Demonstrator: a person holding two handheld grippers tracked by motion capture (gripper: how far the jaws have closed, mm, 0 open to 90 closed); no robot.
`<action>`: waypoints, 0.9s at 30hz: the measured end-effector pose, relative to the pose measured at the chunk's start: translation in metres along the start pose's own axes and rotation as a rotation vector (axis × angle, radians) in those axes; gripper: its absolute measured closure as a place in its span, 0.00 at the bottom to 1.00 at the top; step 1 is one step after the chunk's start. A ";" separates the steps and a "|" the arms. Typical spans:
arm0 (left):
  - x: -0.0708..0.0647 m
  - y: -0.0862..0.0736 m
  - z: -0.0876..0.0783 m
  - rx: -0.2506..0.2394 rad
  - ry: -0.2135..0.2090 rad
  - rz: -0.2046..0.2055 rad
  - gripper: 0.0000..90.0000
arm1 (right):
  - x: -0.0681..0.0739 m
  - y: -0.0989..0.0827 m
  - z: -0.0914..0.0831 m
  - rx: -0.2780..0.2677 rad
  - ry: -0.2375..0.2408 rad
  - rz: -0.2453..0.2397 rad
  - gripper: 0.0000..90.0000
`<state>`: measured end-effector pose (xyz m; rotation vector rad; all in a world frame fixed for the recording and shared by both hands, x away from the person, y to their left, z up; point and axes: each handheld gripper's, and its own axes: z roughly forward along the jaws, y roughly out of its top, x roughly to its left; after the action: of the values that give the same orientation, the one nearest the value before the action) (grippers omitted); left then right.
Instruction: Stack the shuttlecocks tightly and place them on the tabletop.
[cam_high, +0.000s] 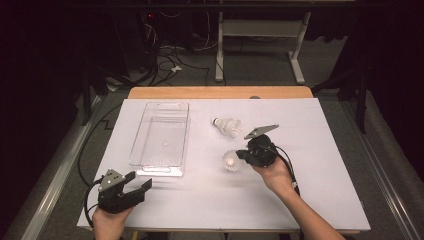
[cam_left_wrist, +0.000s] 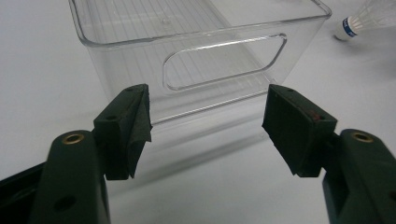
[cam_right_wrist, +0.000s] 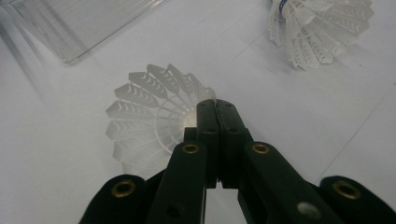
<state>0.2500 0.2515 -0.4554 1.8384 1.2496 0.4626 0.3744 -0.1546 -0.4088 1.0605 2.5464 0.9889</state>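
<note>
The right gripper has its jaws pressed fully together on the edge of the skirt of a white shuttlecock, which sits just to the right of the clear plastic bin, skirt flared toward the person's left, its skirt resting on the white table. In the right gripper view the closed tips meet right at the near rim of the feathered skirt, so the hold looks thin, a pinch on the rim and not on the cork. A second shuttlecock lies farther from the person, also to the right of the bin, cork pointing toward it. The left gripper waits near the bin's near end with its jaws wide apart and nothing between them; its own view looks at the bin's handle cut-out. To do this step well, I would lift slowly and keep the wrist level so the light skirt does not slip free, carry it over the bin's right wall with room to spare, and let go only once it is low over the bin's floor, so it does not bounce out.
</note>
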 end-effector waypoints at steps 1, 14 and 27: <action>0.000 0.000 0.000 -0.001 0.000 -0.002 0.37 | -0.001 0.000 0.000 0.000 -0.005 -0.001 1.00; 0.000 0.000 0.001 0.002 -0.001 -0.001 0.36 | -0.013 -0.006 -0.002 0.018 -0.024 0.018 0.98; -0.001 0.000 0.000 0.000 0.001 0.008 0.36 | -0.025 -0.011 0.003 0.038 -0.047 0.023 0.92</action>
<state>0.2491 0.2506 -0.4550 1.8436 1.2438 0.4681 0.3881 -0.1760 -0.4195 1.1119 2.5311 0.9132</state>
